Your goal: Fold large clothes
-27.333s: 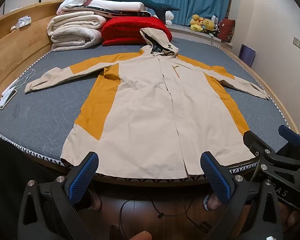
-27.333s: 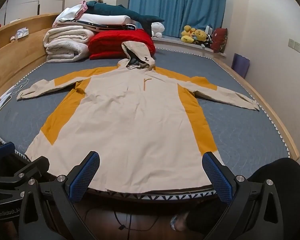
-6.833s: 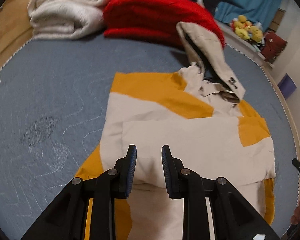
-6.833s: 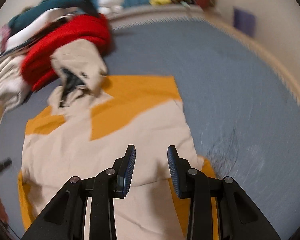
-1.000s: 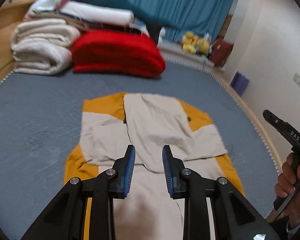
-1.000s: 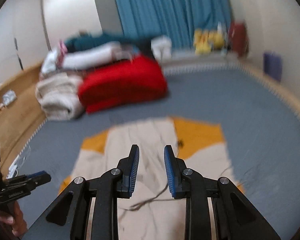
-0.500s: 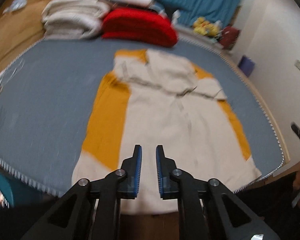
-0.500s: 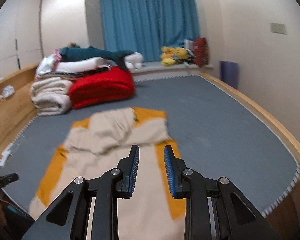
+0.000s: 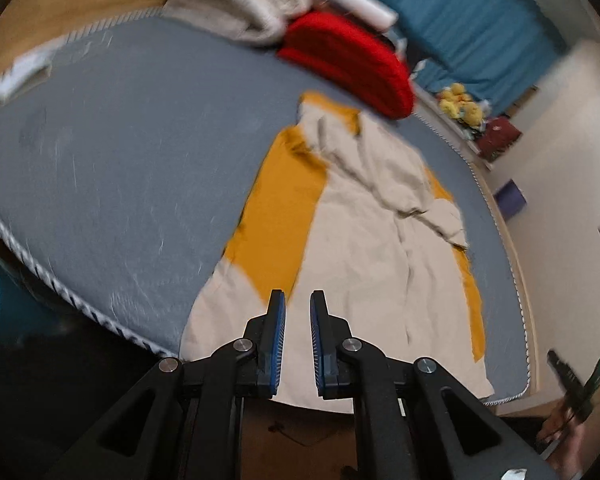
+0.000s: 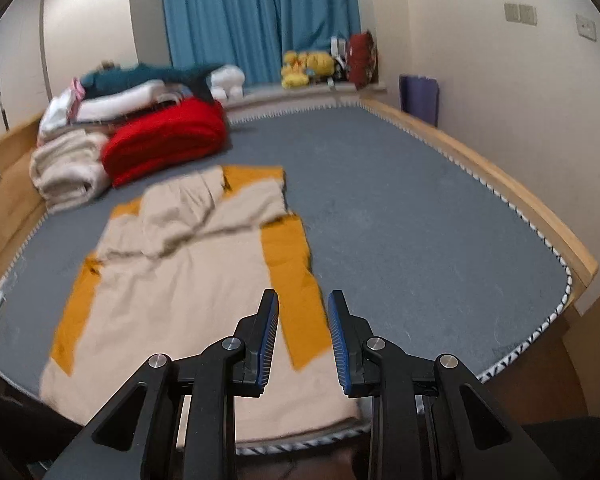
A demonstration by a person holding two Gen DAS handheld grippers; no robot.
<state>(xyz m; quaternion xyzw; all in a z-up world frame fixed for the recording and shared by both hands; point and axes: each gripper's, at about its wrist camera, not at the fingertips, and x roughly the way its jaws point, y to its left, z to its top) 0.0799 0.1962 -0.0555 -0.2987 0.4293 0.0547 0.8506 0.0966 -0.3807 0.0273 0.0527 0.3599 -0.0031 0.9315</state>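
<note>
A beige and mustard hooded coat (image 9: 364, 240) lies flat on the grey bed (image 9: 120, 152), sleeves and hood folded in over the chest. Its hem reaches the near bed edge. It also shows in the right wrist view (image 10: 188, 280). My left gripper (image 9: 297, 330) hovers above the hem's left part, jaws nearly closed with a narrow gap and nothing between them. My right gripper (image 10: 302, 334) hovers above the hem's right part over the mustard panel, jaws slightly apart and empty. The other gripper shows at the lower right of the left wrist view (image 9: 580, 376).
A red quilt (image 10: 168, 140) and folded white blankets (image 10: 68, 168) are stacked at the head of the bed. A wooden rim (image 10: 500, 184) runs along the bed's right side. Blue curtains (image 10: 260, 16), plush toys (image 10: 308, 68) and a purple bag (image 10: 418, 94) are behind.
Both grippers have drawn back from the folded hood and sleeves to the foot of the bed. The left view has tilted and swung left. The right jaws have opened a little wider.
</note>
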